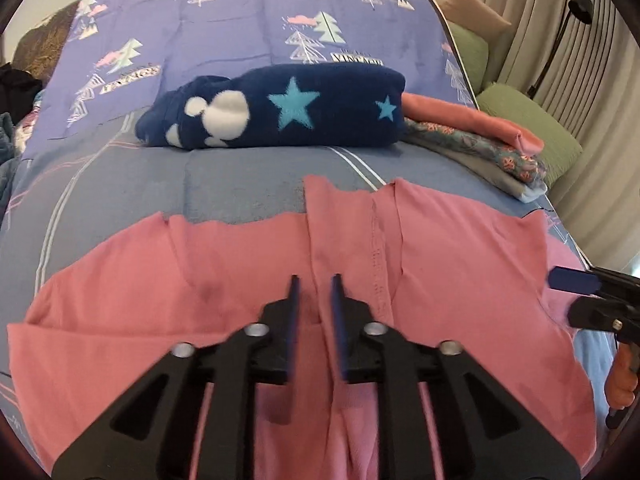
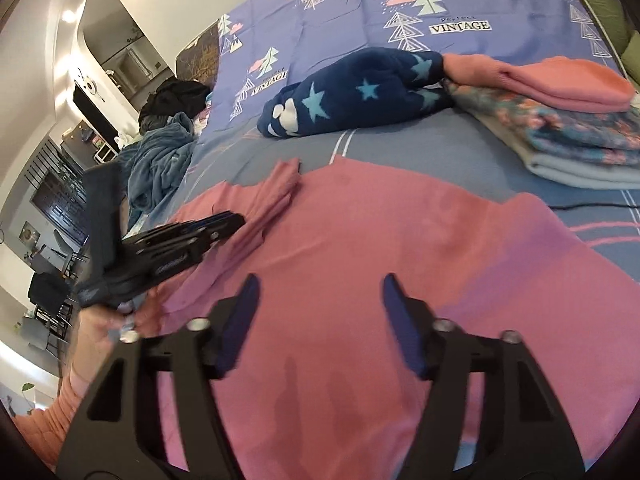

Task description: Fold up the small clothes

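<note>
A pink garment (image 1: 200, 300) lies spread flat on the bed, with a sleeve folded in across its middle (image 1: 348, 232). My left gripper (image 1: 316, 280) hovers low over that middle fold, its jaws a narrow gap apart; pink cloth shows in the gap, not pinched. In the right wrist view the left gripper (image 2: 236, 218) reaches in from the left over the folded sleeve (image 2: 276, 196). My right gripper (image 2: 318, 284) stands wide open above the pink garment (image 2: 400, 248), nothing between its fingers. It shows at the right edge of the left wrist view (image 1: 572, 296).
A folded navy fleece with stars (image 1: 288, 108) lies behind the garment. To its right is a stack of folded clothes (image 1: 500, 152), then green cushions (image 1: 532, 128). A heap of blue blanket and dark clothes (image 2: 160, 152) sits at the bed's left side. A person's hand (image 2: 104, 320) holds the left gripper.
</note>
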`<state>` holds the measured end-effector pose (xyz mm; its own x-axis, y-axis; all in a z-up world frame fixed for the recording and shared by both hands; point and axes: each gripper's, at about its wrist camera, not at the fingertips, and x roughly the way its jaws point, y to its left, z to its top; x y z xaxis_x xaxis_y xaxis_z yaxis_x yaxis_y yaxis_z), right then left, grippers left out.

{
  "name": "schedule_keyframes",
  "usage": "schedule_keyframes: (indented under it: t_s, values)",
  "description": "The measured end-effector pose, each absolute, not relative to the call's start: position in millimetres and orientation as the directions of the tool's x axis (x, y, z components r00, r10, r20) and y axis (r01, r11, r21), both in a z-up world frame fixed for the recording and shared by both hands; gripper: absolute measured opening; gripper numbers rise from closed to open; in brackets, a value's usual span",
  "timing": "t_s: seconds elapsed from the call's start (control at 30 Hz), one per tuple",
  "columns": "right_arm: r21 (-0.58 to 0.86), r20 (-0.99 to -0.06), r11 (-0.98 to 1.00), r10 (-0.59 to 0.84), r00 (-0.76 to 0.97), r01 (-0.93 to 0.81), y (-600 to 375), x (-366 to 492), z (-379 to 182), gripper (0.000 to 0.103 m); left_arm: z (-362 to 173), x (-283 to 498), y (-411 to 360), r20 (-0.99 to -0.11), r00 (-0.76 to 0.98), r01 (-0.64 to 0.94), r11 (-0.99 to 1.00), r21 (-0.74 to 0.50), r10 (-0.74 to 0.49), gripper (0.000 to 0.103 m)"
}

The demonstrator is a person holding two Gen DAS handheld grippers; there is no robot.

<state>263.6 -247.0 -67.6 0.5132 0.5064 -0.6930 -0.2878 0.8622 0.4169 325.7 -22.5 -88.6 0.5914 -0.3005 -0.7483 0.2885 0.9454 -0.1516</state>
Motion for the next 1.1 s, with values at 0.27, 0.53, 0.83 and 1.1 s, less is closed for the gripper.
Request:
schedule_keyframes:
  t_s: [0.27,0.53,0.83,1.1]
  values:
    - [0.499,-0.707,0.828,0.559,0.433,-0.254,-207.6,317.8,-66.8,0.033,-77.0,303.1,-34.0,-0.692,0.615,0.388,0.909,-0.153,-0.379,0.042]
    - [0.531,-0.753,0.83,0.556,0.353,-0.174,-169.5,384.2,-78.0,0.054,-95.4,309.7,-35.1,-0.729,0.554,0.407,0.895,-0.184,-0.402,0.042]
    - [0.457,-0.772,0.878,0.47,0.428,-0.139,-159.0,383.0,-70.5,0.005,-96.5,313.1,-33.0,-0.73,0.543,0.404,0.891,-0.206,-0.415,0.043]
    - [0.415,-0.73,0.894,0.438,0.524,-0.17,-212.7,308.0,-26.5,0.004,-80.4,305.0,-26.5,-0.705,0.542,0.427,0.872,-0.237,-0.457,0.072]
